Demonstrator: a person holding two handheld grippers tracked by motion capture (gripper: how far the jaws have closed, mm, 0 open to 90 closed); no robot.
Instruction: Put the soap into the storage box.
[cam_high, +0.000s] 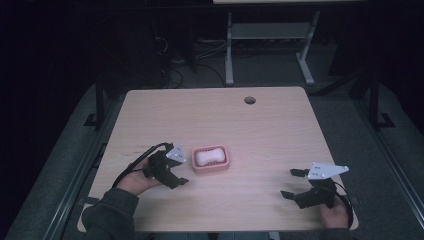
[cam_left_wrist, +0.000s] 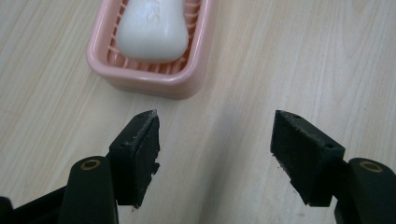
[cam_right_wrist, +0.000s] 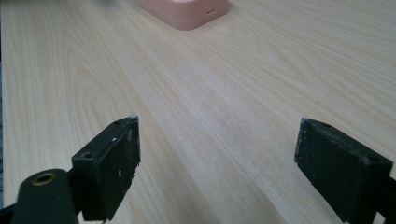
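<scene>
Both tongs gape wide, holding nothing.

Left gripper (cam_high: 176, 172) sits just left of the pink soap dish (cam_high: 224, 164) holding white soap (cam_high: 209, 156), lettering unreadable; right gripper (cam_high: 291, 183) waits well apart, near right.

The soap (cam_high: 209, 156) lies in the soap dish (cam_high: 224, 166) on the table (cam_high: 260, 135), between both grippers.

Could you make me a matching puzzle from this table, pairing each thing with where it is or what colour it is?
Things:
1. soap
2. soap dish
3. left hand-held gripper
4. right hand-held gripper

Descriptions:
A. pink, ribbed inside
B. open, far from the dish near the table's right edge
C. white, lying in the dish
D. open, close beside the dish

Pairs: 1-C, 2-A, 3-D, 4-B
</scene>
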